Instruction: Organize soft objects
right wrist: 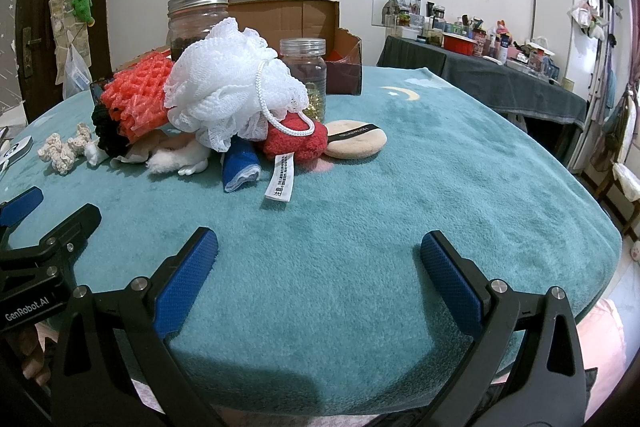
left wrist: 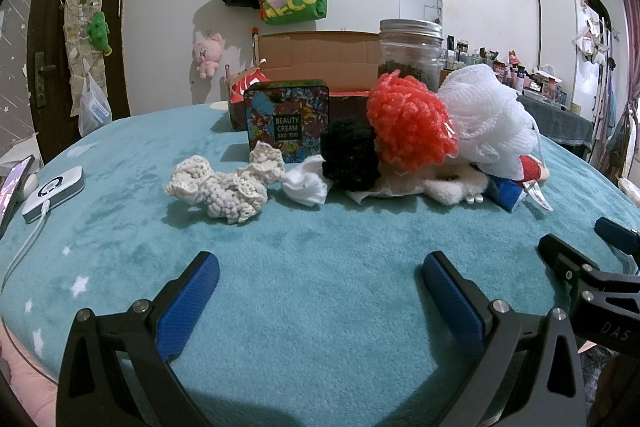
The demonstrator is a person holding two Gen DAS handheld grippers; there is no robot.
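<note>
A heap of soft things lies mid-table on the teal cloth [left wrist: 304, 259]: a cream crochet piece [left wrist: 224, 187], a white cloth wad [left wrist: 306, 183], a black pom [left wrist: 351, 154], an orange mesh puff [left wrist: 412, 119], a white mesh puff [left wrist: 490, 117] and white fluff [left wrist: 452, 189]. The right wrist view adds a blue cloth roll [right wrist: 241, 165], a red plush with a label [right wrist: 294, 141] and a beige powder puff [right wrist: 356, 139]. My left gripper [left wrist: 320, 275] and right gripper [right wrist: 319, 251] are both open and empty, side by side near the front edge.
An open cardboard box [left wrist: 320, 61] stands behind the heap, with a floral tin [left wrist: 287, 119], a metal-lidded glass jar [left wrist: 411, 49] and a clear plastic jar [right wrist: 304, 75]. A white device with a cable [left wrist: 54, 193] and a phone lie at the left edge.
</note>
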